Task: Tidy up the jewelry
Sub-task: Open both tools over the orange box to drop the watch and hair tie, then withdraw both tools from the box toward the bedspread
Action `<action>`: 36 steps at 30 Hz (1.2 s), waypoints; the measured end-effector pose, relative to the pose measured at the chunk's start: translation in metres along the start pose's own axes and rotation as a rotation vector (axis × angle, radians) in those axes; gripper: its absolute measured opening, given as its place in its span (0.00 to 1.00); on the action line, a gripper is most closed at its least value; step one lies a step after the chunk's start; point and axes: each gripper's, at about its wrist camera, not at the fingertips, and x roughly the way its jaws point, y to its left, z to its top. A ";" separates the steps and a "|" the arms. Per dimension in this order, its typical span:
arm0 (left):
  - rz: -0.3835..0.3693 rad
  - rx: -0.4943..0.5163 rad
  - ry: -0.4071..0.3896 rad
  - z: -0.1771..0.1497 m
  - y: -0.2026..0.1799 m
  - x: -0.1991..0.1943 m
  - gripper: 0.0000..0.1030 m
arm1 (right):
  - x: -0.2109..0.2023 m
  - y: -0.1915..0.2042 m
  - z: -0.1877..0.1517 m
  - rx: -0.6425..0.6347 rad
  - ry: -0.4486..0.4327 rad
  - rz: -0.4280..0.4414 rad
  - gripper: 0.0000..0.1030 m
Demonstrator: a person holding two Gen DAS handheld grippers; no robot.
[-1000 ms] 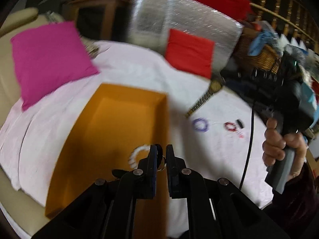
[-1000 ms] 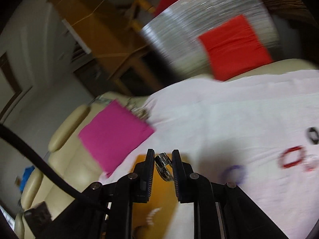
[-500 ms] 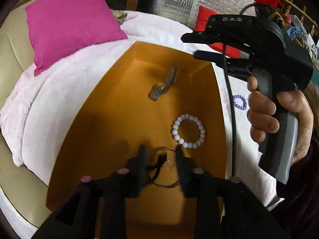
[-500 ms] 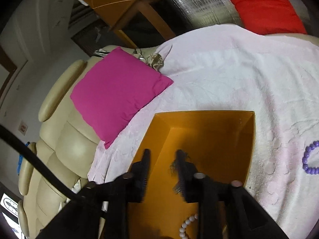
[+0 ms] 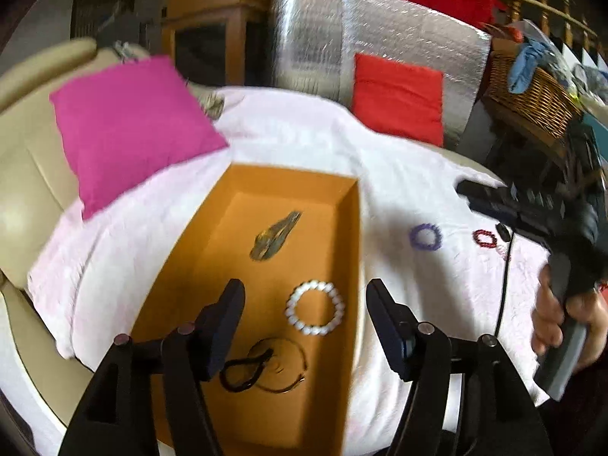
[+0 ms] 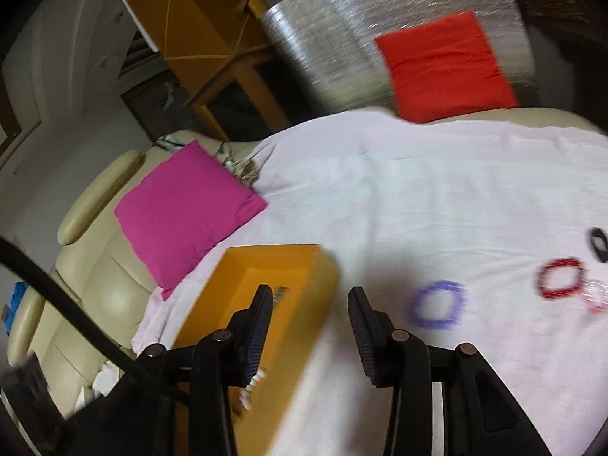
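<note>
1. You have one orange box lying on the pink cloth, and three pieces lie in it: a metal watch toward the far end, a white bead bracelet near the right wall, and a thin dark necklace with a black loop at the near end.
2. Outside the box, on the cloth to its right, you have three more in plain sight: a purple bead bracelet, a red bead bracelet and a small black piece. A pale pinkish piece touches the red one; blur hides what it is.
3. Your left claw hangs over the near end of the box. Its jaws are opening and nothing is between them; the white bracelet and necklace lie below in the box.
4. Your right claw is above the box's right edge and the cloth. Its jaws are opening too, with nothing held.
5. You have two cushions: one magenta left of the box, one red at the back against a silver foil sheet.
6. From the left wrist view, your right hand grips its handle.
</note>
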 end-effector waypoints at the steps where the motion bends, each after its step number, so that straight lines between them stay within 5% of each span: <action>1: 0.016 0.014 -0.012 0.002 -0.007 -0.004 0.68 | -0.009 -0.005 -0.001 -0.001 -0.005 -0.009 0.43; 9: 0.145 0.109 -0.079 0.007 -0.061 -0.038 0.77 | -0.082 -0.045 -0.027 -0.025 -0.070 -0.121 0.50; 17: 0.198 0.189 -0.111 0.012 -0.113 -0.062 0.80 | -0.131 -0.088 -0.025 0.037 -0.148 -0.173 0.50; 36: 0.190 0.283 -0.103 0.018 -0.193 -0.056 0.82 | -0.181 -0.169 -0.011 0.218 -0.182 -0.236 0.50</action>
